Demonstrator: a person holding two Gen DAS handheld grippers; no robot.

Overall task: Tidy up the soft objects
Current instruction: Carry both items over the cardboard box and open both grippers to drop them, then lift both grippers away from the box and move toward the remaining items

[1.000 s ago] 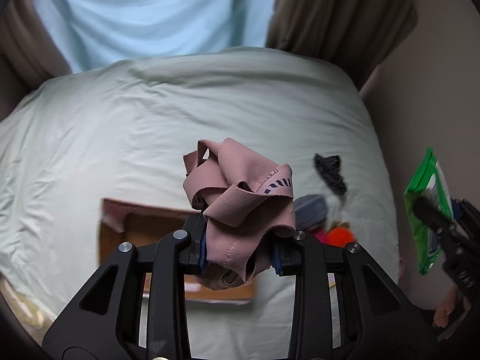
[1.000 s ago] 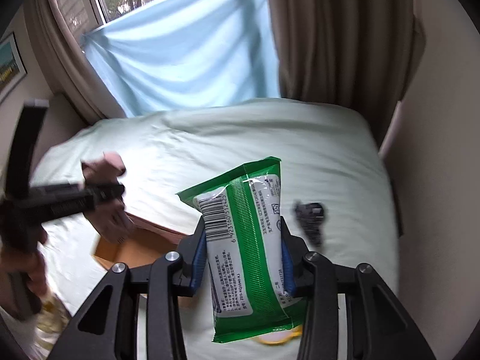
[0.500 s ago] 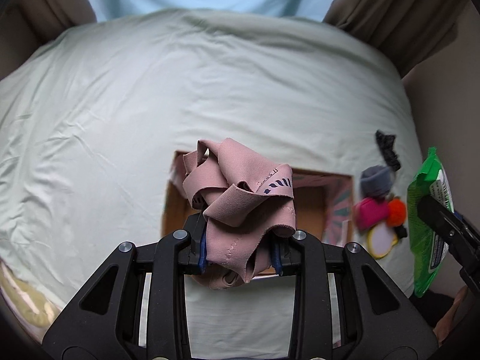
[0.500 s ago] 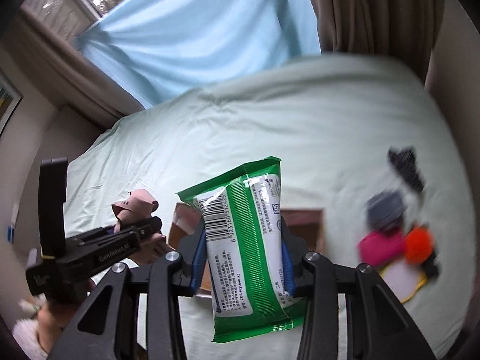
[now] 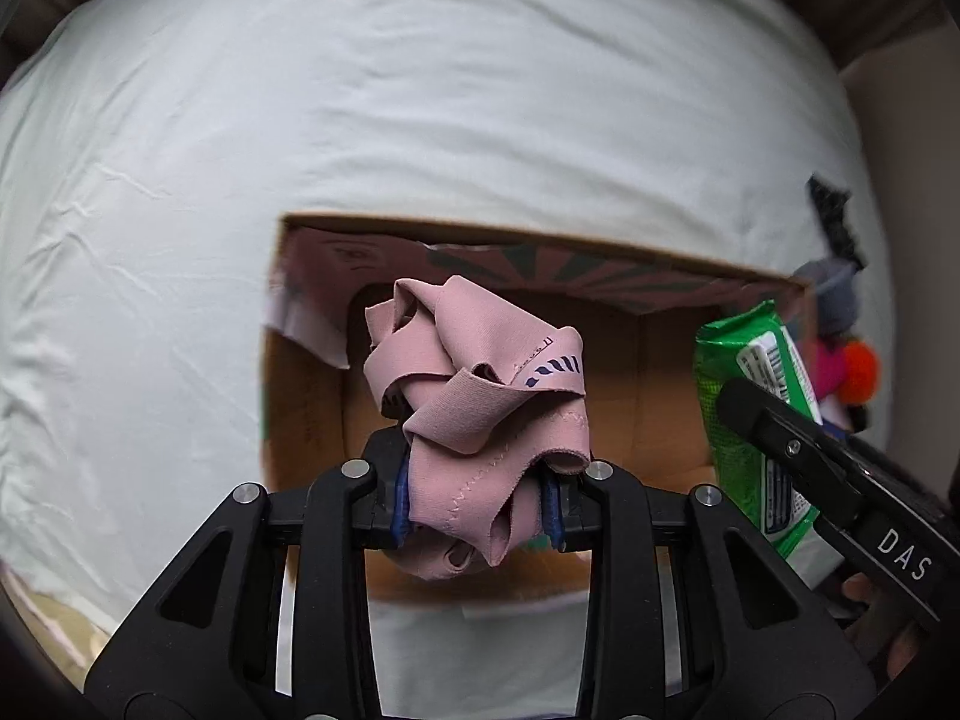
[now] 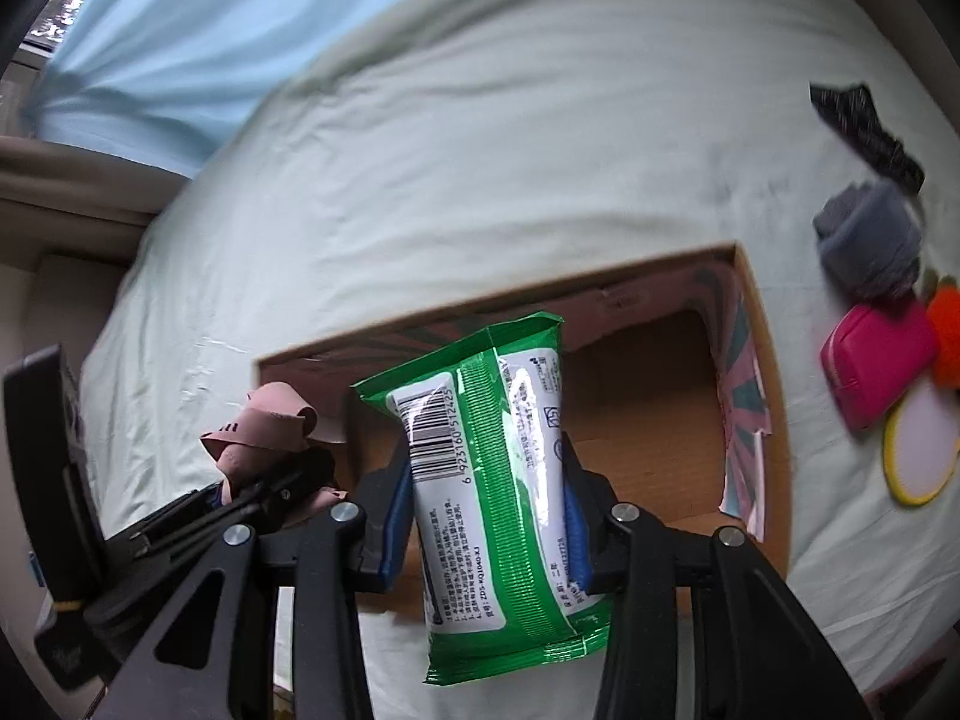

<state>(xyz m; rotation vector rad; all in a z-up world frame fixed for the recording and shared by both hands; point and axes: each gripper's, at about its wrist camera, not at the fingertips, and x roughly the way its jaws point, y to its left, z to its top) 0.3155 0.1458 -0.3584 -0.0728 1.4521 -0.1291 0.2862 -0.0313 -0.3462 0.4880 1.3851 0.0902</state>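
Box (image 5: 312, 396) on bed (image 5: 420, 120)

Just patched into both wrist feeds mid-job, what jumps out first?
Both grippers are loaded over the open cardboard box on the pale bed sheet: the left gripper is shut on a bunched pink cloth, the right gripper on a green wipes pack. Right of the box lie a grey bundle, magenta pouch and orange pom-pom.

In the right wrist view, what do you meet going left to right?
Left tongs holding pink cloth → green wipes pack in the right tongs → cardboard box wall → pink pouch
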